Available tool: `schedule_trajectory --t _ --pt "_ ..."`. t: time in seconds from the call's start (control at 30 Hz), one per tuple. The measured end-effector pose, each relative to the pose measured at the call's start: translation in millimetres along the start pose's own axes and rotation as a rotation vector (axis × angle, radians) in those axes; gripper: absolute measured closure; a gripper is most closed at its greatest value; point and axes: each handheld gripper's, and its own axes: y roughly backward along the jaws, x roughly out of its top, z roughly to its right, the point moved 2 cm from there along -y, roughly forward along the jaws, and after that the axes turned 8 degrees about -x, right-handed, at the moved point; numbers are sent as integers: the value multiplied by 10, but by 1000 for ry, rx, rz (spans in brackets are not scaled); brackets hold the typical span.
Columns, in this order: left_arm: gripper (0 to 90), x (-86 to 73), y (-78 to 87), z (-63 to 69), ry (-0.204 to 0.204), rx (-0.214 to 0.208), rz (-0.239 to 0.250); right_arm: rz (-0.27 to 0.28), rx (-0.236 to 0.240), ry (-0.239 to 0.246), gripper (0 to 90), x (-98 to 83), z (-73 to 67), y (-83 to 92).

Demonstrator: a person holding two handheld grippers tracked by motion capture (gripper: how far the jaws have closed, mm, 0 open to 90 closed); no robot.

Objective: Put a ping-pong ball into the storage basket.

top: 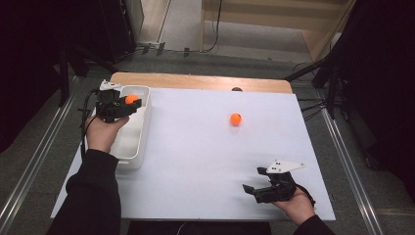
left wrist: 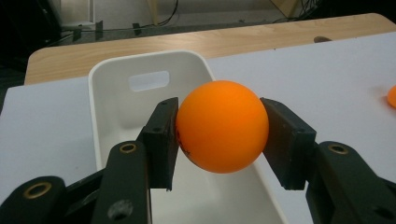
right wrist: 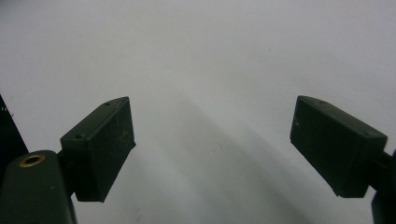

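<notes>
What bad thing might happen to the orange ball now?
The left gripper pinches the orange ball by its round sides, so it may pop out. It hangs over the white bin near the rim, so it might bounce out. The other ball lies loose and may roll.

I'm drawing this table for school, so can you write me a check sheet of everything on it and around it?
Surface: white board on a wooden table, bare in most places.
Job's things: held ball over the white bin; second ball lying loose on the board.
Clutter: nothing seen.
Grippers: left gripper shut on the held ball, above the bin; right gripper open and empty, near the board's front right.
Cables: a black cable trails from the left gripper; more cables lie on the floor behind the table.
Surroundings: grey floor, metal rails at both sides, dark stands.
</notes>
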Motion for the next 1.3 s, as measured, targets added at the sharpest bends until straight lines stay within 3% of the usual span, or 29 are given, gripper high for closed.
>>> schedule_trajectory --t 0.2,0.8,1.07,1.17,1.3 --pt "503 -54 -76 -29 23 -5 -27 -1 3 2 123 0 -2 -2" --pt "502 -121 -166 -75 42 47 -60 -1 3 6 123 -1 -3 -1" --pt "499 -119 -158 -97 58 40 -53 -1 4 5 123 0 -5 1" --pt "478 -113 -154 -87 53 49 -40 0 4 8 123 1 -3 3" --pt "424 -93 -118 -92 57 28 -23 0 1 5 123 1 -5 6"
